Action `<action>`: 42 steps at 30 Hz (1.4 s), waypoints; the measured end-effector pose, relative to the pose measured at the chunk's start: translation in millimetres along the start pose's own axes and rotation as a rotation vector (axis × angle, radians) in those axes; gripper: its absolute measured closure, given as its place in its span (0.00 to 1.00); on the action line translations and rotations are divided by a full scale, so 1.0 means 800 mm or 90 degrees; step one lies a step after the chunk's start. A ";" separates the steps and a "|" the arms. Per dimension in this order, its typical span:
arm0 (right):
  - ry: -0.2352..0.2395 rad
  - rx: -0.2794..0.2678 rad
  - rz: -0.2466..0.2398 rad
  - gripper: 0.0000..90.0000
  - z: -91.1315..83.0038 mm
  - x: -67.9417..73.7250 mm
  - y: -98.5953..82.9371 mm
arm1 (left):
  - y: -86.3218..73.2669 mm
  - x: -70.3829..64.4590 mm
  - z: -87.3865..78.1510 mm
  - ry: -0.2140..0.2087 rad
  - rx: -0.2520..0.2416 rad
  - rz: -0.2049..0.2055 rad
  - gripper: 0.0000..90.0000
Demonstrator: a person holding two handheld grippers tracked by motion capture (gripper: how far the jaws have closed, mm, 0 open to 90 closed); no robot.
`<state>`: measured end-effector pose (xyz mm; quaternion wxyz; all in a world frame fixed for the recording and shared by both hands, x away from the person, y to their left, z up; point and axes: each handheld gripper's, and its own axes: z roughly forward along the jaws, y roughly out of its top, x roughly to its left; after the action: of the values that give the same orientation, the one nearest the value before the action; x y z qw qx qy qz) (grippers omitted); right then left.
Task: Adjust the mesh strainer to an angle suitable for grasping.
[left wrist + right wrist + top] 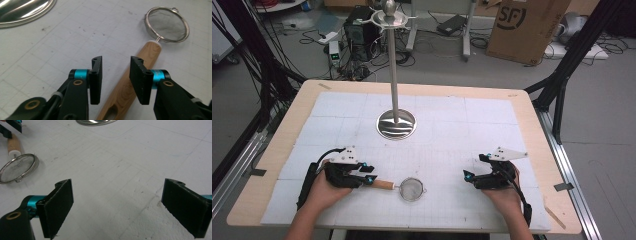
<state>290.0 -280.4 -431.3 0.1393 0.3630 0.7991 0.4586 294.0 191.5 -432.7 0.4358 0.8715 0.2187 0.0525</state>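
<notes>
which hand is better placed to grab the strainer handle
Left. The left gripper is open right over the strainer and its wooden handle, which runs between the jaws. The right gripper is open too, but sits apart over bare mat.

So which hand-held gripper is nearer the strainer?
Left. The left hand-held gripper is open over the wooden handle of the strainer. The right hand-held gripper is open and apart from it, off toward the mesh bowl's side.
</notes>
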 end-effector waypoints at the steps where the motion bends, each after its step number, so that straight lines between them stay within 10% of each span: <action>1: -0.001 -0.001 0.000 0.11 0.001 0.000 0.000 | 0.000 -0.001 0.001 -0.004 0.002 0.007 0.66; 12: 0.004 0.002 0.000 0.11 0.002 0.000 -0.001 | 0.001 -0.012 0.019 -0.056 0.046 0.052 0.55; 42: 0.005 -0.003 0.003 0.11 0.001 -0.002 0.000 | 0.039 -0.042 0.067 -0.043 0.088 0.124 0.75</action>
<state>291.7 -281.2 -432.3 0.1360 0.3628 0.7975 0.4624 289.3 121.1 -437.9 0.3745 0.9179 0.1212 0.0497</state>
